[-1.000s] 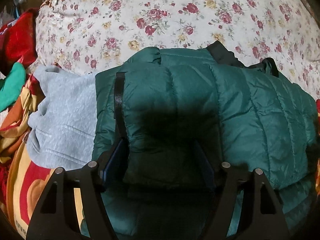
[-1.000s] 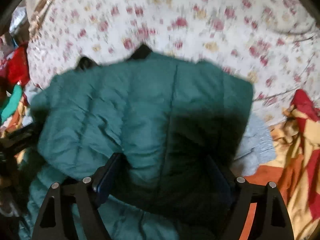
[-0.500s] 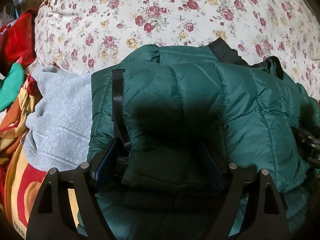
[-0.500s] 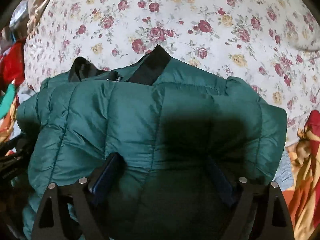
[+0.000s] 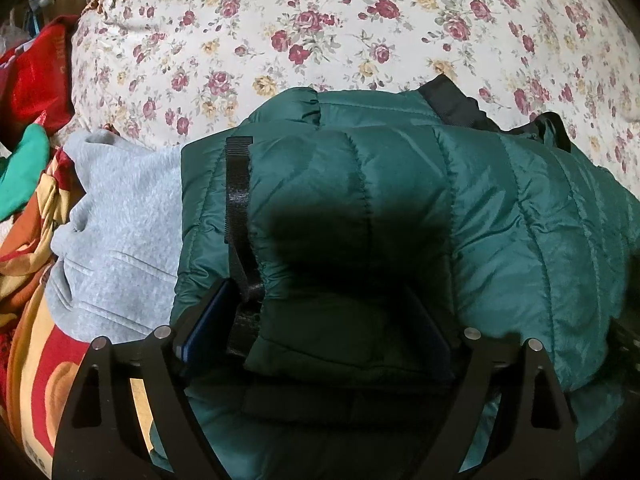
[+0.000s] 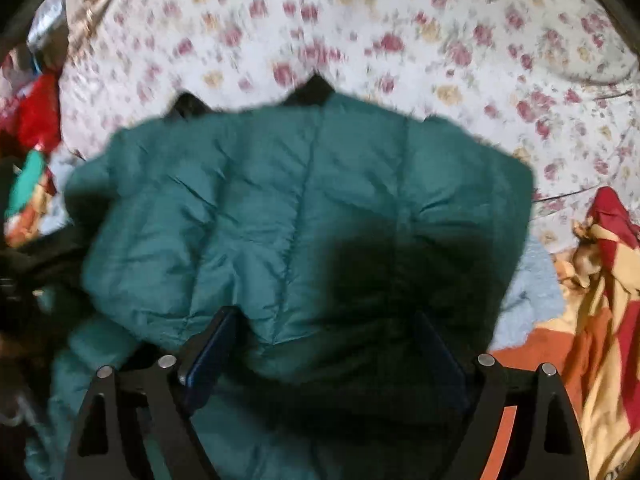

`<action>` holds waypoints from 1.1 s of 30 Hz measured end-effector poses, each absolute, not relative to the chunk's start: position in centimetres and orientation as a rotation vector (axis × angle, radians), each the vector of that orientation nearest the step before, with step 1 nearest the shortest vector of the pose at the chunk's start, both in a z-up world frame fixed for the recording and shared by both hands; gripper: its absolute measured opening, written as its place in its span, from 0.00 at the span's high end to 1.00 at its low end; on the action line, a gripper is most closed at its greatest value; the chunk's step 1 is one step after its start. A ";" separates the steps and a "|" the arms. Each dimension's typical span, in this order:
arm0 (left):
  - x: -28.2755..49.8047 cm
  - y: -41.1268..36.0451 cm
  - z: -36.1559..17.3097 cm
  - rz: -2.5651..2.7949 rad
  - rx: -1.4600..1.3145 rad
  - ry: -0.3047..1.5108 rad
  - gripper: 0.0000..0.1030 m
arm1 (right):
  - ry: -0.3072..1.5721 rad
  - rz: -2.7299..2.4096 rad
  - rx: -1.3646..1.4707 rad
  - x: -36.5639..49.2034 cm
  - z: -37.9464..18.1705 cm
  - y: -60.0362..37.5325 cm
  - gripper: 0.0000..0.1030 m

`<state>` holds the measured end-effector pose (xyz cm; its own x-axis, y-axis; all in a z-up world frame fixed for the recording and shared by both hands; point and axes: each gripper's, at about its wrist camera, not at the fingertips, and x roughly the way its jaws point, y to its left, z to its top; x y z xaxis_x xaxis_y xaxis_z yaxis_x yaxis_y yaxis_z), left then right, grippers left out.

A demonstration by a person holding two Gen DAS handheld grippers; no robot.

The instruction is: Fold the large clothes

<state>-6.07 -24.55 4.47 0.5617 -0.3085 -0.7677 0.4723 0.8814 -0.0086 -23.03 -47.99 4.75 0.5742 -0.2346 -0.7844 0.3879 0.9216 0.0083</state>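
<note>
A dark green quilted puffer jacket [image 5: 400, 208] with black collar and black strap lies folded on the flowered bed. My left gripper [image 5: 316, 320] has its two fingers either side of a thick fold at the jacket's left part and grips it. The same jacket [image 6: 280, 220] fills the right wrist view, which is blurred. My right gripper [image 6: 324, 344] has its fingers on both sides of a bulky fold at the jacket's right part and holds it.
A flowered bed cover [image 5: 320, 28] lies under and beyond the jacket. A grey sweatshirt [image 5: 116, 236] lies left of it, also seen light blue-grey at the right [image 6: 528, 296]. Red, yellow and green fabrics [image 5: 32, 184] pile at the left; a red-yellow cloth [image 6: 600, 300] at right.
The right gripper has moved with the jacket fold, its view now blurred and the jacket's right part pulled back toward me. The left gripper has barely shifted.
</note>
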 end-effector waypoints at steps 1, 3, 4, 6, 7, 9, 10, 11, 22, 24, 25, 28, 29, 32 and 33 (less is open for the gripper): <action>-6.1 -24.4 4.6 -0.469 0.208 0.863 0.16 | 0.882 -0.373 0.174 -22.7 4.9 -47.8 0.13; -6.3 -24.0 5.1 -0.473 0.216 0.872 0.16 | 0.881 -0.381 0.168 -22.8 5.5 -47.6 0.13; -6.6 -23.6 5.5 -0.474 0.221 0.875 0.16 | 0.874 -0.384 0.169 -23.3 6.0 -47.4 0.13; -7.0 -22.8 6.4 -0.479 0.228 0.868 0.16 | 0.851 -0.393 0.173 -24.7 7.1 -47.0 0.13; -7.5 -22.2 7.0 -0.480 0.228 0.852 0.16 | 0.840 -0.394 0.180 -25.4 7.6 -46.9 0.13; -8.2 -21.3 7.7 -0.476 0.226 0.837 0.16 | 0.821 -0.388 0.209 -26.7 8.5 -46.7 0.12; -8.6 -20.8 8.0 -0.483 0.223 0.841 0.16 | 0.821 -0.388 0.230 -27.5 8.8 -46.7 0.12; -9.0 -20.3 8.2 -0.487 0.223 0.846 0.16 | 0.824 -0.390 0.245 -28.1 8.9 -46.7 0.12; -15.0 -15.4 8.6 -0.495 0.280 0.851 0.16 | 0.879 -0.384 0.387 -35.1 7.4 -44.7 0.12; -16.0 -14.5 8.4 -0.497 0.279 0.857 0.16 | 0.883 -0.388 0.404 -36.2 7.3 -44.3 0.12; -16.3 -14.2 8.4 -0.498 0.277 0.857 0.16 | 0.887 -0.393 0.411 -37.1 7.2 -44.0 0.12; -17.5 -12.9 8.3 -0.498 0.270 0.865 0.16 | 0.886 -0.398 0.412 -38.8 7.1 -43.2 0.12; -18.0 -12.5 8.2 -0.501 0.267 0.868 0.16 | 0.887 -0.398 0.410 -39.2 7.1 -42.9 0.12; -19.2 -11.4 8.1 -0.501 0.265 0.875 0.16 | 0.888 -0.405 0.395 -40.8 7.1 -41.8 0.12; -19.6 -11.1 8.1 -0.504 0.264 0.878 0.16 | 0.889 -0.406 0.394 -41.2 7.0 -41.5 0.12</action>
<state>-19.59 -11.06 8.06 0.5327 -0.3112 -0.7870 0.5229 0.8522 0.0170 -41.23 -41.50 7.04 0.5652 -0.1756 -0.8060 0.4949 0.8539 0.1610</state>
